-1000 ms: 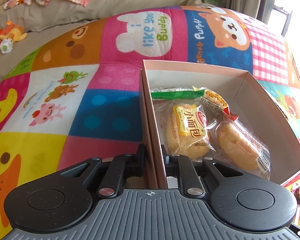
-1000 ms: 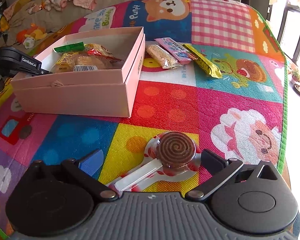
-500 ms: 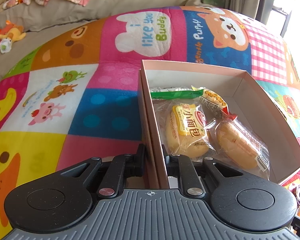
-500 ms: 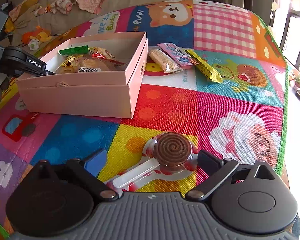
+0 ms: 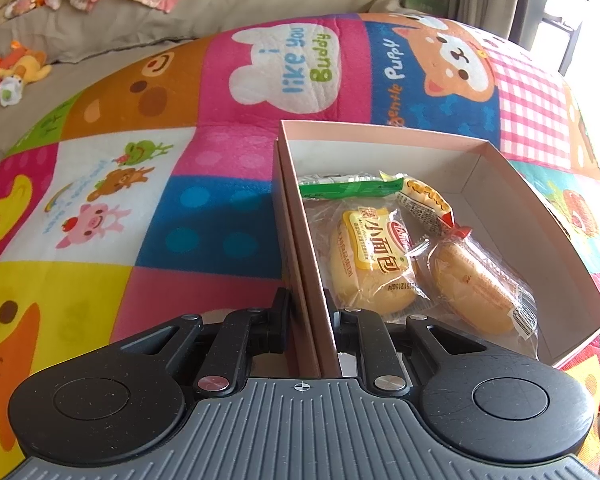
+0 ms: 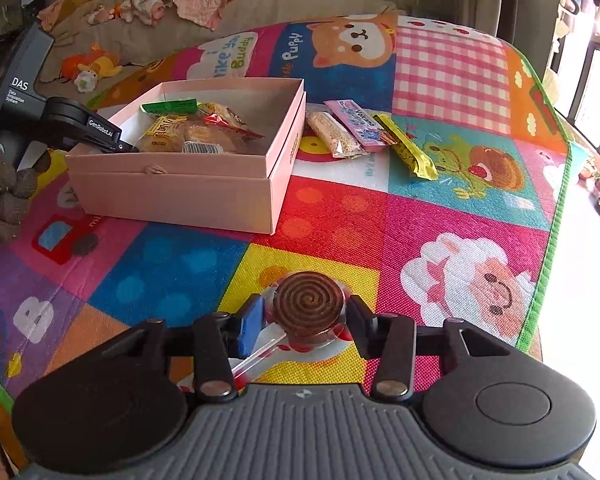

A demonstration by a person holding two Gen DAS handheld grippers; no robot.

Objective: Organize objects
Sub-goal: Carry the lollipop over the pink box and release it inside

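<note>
Right wrist view: right gripper (image 6: 306, 318), just closing, clamps the lollipop (image 6: 309, 306); its stick runs back-left, end hidden. Left gripper (image 5: 308, 314) pinches the box (image 5: 300, 240) wall.

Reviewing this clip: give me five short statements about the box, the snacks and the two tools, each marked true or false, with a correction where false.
1. The left tool is clamped on the wall of the pink box. True.
2. The box is empty. False: wrapped buns and other packets lie in it.
3. The right tool has the spiral lollipop between its fingers. True; its jaws have just been closing on it.
4. Three snack bars lie inside the box. False: they lie on the mat beside it.
5. The box has its lid on. False: it is open on top.
</note>
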